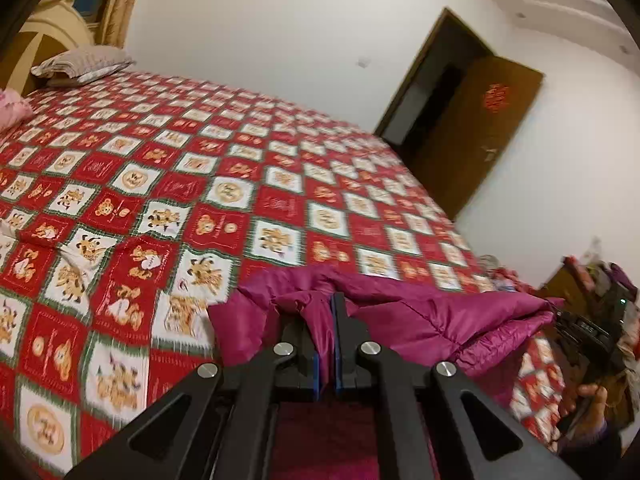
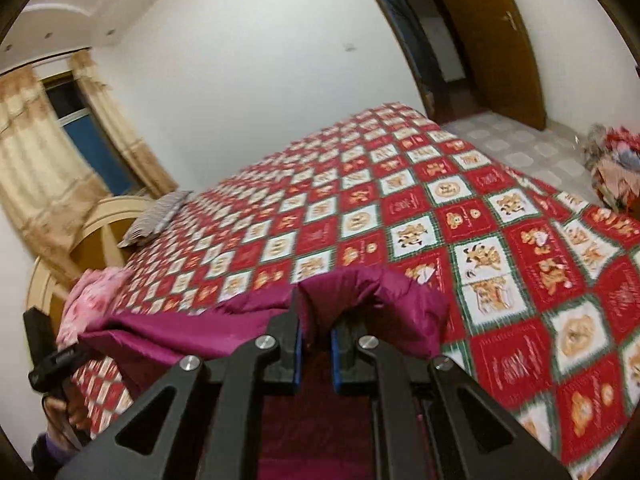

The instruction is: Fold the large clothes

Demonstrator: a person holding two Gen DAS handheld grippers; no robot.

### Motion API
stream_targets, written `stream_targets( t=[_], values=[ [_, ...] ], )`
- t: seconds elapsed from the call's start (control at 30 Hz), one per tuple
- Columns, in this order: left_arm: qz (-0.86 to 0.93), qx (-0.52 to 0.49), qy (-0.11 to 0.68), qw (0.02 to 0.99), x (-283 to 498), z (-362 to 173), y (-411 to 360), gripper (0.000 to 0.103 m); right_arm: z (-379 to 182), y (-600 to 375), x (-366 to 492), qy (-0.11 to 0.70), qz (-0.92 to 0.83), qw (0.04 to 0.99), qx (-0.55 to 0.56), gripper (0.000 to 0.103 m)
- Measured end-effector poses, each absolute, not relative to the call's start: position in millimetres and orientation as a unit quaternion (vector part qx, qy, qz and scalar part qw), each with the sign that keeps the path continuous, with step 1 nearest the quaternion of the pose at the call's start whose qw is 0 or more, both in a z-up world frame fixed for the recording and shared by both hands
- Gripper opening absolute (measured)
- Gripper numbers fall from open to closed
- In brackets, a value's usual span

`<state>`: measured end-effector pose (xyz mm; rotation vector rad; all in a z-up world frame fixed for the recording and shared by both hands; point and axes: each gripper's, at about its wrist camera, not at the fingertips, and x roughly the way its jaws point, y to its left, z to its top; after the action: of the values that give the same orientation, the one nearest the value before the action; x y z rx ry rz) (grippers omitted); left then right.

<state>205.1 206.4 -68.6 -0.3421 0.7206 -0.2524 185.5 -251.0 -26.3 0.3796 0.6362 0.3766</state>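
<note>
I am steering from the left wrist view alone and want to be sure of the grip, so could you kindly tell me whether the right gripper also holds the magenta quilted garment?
Observer: Yes, the right gripper is shut on a rolled edge of the magenta quilted garment, above the red checked bedspread.
Operator: What lies on the floor past the bed's far corner?
Observer: Pale patterned floor tiles run from that corner to the open brown wooden door.
Operator: Is there a window?
Observer: Yes, a dark window between beige curtains, behind the headboard.
</note>
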Motion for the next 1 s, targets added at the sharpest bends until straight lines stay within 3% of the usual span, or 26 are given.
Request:
stream_targets(
  t=[0.5,0.77,0.9,1.0],
  values=[
    [-0.028,-0.145,0.422,0.895,293.4,-166.2,189.3,0.005,-118.6,-221.4,289.3,0.348,0.104,0.918,0.157,0.016],
    [-0.074,-0.249,0.429,0.865,297.2,-169.2,219.1,0.006,-143.6,-218.3,304.8,0.365,0.098,0.911,0.164,0.043],
    [-0.108,-0.290,0.422,0.852,294.0,-141.0,240.9,0.009,-137.0,-224.5,299.4,0.356,0.112,0.911,0.177,0.063],
    [-0.108,-0.292,0.410,0.857,287.7,-115.5,251.3,0.015,-122.7,-232.8,286.7,0.334,0.111,0.917,0.189,0.067]
  ],
)
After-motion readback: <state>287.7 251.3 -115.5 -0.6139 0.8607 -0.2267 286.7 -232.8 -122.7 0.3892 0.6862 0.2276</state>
